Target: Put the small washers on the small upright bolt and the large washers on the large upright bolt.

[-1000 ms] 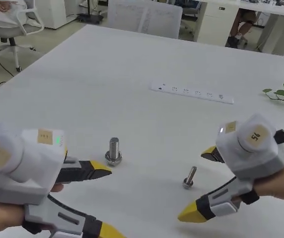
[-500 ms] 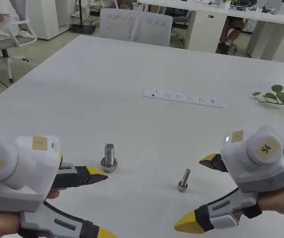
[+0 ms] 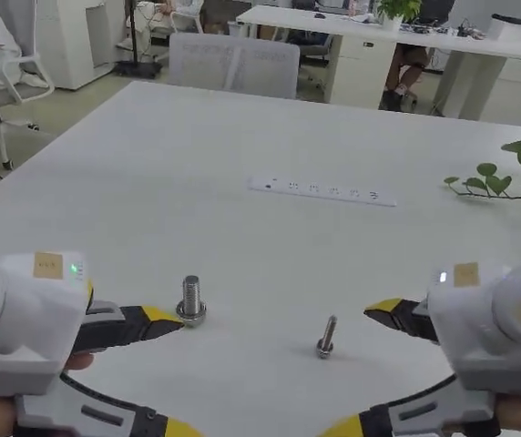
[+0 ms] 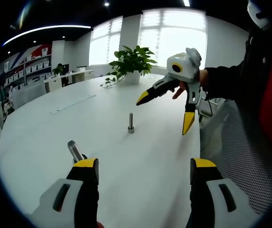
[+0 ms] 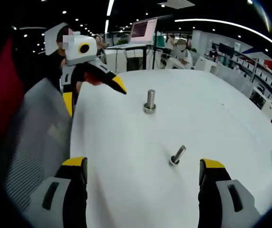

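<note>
Head view: right tongs [image 3: 352, 371] partly off-frame.

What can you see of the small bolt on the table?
The small bolt is slim, grey, shiny metal, standing head-down on the white table with its shank up. Its base is wider than the shank; head alone or washers too, I cannot tell. In the head view it seems to lean slightly. It stands apart from the large bolt, to that bolt's right, touching only the table.
</note>
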`<act>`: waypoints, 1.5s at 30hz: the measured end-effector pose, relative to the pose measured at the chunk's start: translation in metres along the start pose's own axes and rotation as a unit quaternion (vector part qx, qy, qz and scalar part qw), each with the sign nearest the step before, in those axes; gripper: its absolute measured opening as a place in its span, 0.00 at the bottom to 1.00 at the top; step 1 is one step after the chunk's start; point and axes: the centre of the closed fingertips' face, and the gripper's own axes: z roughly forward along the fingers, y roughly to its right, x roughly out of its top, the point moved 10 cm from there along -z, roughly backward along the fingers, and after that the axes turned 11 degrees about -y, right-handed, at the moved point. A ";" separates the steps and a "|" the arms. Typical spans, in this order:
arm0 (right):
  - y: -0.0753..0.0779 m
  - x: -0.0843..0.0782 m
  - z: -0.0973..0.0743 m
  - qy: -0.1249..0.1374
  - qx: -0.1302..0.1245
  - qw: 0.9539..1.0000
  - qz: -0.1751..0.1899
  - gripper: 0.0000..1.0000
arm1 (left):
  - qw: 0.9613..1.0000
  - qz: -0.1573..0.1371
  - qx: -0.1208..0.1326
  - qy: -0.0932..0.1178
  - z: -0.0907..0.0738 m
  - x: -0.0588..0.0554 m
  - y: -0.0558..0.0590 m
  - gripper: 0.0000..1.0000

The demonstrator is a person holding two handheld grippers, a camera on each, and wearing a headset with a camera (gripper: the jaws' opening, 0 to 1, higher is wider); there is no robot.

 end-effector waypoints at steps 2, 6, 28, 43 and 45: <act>-0.005 -0.003 -0.002 0.004 -0.003 1.000 0.001 0.98 | 1.000 0.000 0.002 0.002 -0.003 0.000 0.000 0.79; -0.011 -0.006 -0.007 0.015 -0.007 1.000 0.009 0.98 | 1.000 -0.004 0.006 0.001 -0.009 -0.003 0.001 0.79; -0.031 -0.012 -0.011 0.051 -0.012 0.997 0.057 0.99 | 0.998 -0.058 0.022 0.006 -0.028 -0.028 0.014 0.90; -0.036 -0.017 0.001 0.052 -0.007 0.997 0.058 0.99 | 0.997 -0.078 0.019 0.011 -0.026 -0.035 0.012 0.92; -0.036 -0.018 0.001 0.050 -0.008 0.997 0.057 0.98 | 0.997 -0.079 0.019 0.011 -0.026 -0.035 0.012 0.92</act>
